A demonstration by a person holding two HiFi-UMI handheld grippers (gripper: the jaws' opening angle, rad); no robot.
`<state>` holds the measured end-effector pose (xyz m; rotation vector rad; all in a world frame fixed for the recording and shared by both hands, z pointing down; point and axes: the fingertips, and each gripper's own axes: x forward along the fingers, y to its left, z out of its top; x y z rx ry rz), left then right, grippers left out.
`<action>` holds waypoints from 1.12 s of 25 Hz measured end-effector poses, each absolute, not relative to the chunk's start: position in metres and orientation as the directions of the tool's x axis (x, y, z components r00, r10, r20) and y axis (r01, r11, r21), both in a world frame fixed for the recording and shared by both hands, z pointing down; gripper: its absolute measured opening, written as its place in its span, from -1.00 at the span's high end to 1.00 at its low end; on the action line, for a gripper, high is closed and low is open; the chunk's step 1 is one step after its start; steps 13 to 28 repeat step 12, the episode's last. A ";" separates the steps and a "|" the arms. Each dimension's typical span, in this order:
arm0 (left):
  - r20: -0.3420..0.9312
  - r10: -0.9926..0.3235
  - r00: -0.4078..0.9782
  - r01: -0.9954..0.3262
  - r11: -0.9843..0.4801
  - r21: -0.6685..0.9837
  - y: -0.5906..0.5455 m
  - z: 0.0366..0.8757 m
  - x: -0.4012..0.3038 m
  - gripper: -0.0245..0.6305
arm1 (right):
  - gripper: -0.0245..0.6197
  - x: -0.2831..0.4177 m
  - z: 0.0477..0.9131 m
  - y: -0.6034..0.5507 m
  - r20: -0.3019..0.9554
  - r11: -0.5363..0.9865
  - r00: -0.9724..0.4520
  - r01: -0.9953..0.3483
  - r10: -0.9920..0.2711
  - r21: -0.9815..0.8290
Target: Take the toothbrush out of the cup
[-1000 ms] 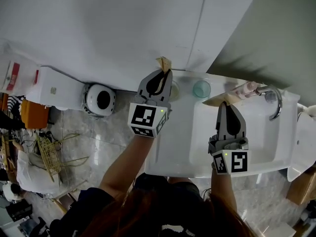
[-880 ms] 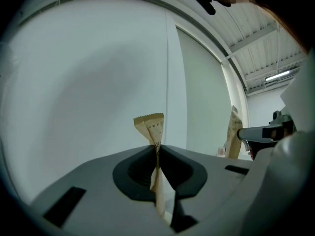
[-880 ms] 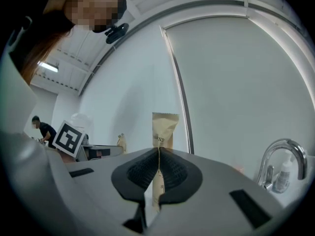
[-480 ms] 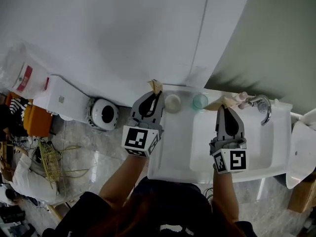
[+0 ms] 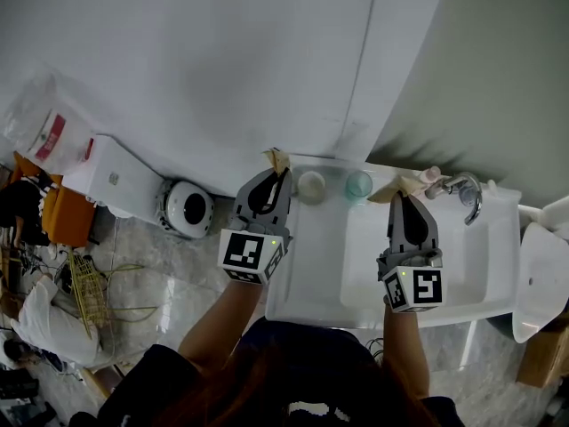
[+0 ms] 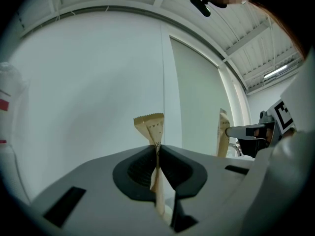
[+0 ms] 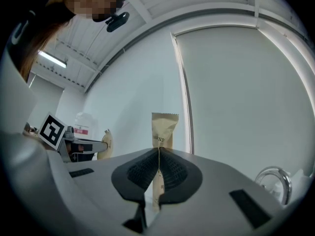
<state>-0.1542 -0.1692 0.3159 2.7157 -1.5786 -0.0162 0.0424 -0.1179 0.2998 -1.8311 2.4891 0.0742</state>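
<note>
My left gripper (image 5: pixel 279 171) is shut on a tan paper packet (image 5: pixel 277 158), held upright just left of a white cup (image 5: pixel 311 185) on the sink's back ledge. The packet's serrated top (image 6: pixel 150 126) sticks up above the closed left gripper (image 6: pixel 157 147). My right gripper (image 5: pixel 402 196) is shut on a second tan packet (image 5: pixel 391 189), above the basin and right of a teal cup (image 5: pixel 359 183). That packet (image 7: pixel 165 127) stands pinched in the right gripper (image 7: pixel 158 150). No bare toothbrush shows in any view.
A white sink (image 5: pixel 320 283) lies below both grippers, with a chrome faucet (image 5: pixel 468 196) and a pink item (image 5: pixel 430 174) at its back right. A white toilet (image 5: pixel 185 207) stands to the left. A white wall is straight ahead.
Both grippers have risen, each still holding its packet. The left one has moved leftward, from beside the white cup to clear of the sink's left edge.
</note>
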 end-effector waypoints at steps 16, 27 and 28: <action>-0.028 -0.860 0.509 -0.861 -0.509 0.009 -0.162 0.311 -0.147 0.81 | 0.87 0.045 0.297 -0.110 -0.067 0.283 -0.283 -0.959 -0.957 -0.001; -0.028 -0.860 0.509 -0.861 -0.509 0.009 -0.162 0.311 -0.147 0.81 | 0.87 0.045 0.297 -0.110 -0.067 0.283 -0.283 -0.959 -0.957 -0.001; -0.028 -0.860 0.509 -0.861 -0.509 0.009 -0.162 0.311 -0.147 0.81 | 0.87 0.045 0.297 -0.110 -0.067 0.283 -0.283 -0.959 -0.957 -0.001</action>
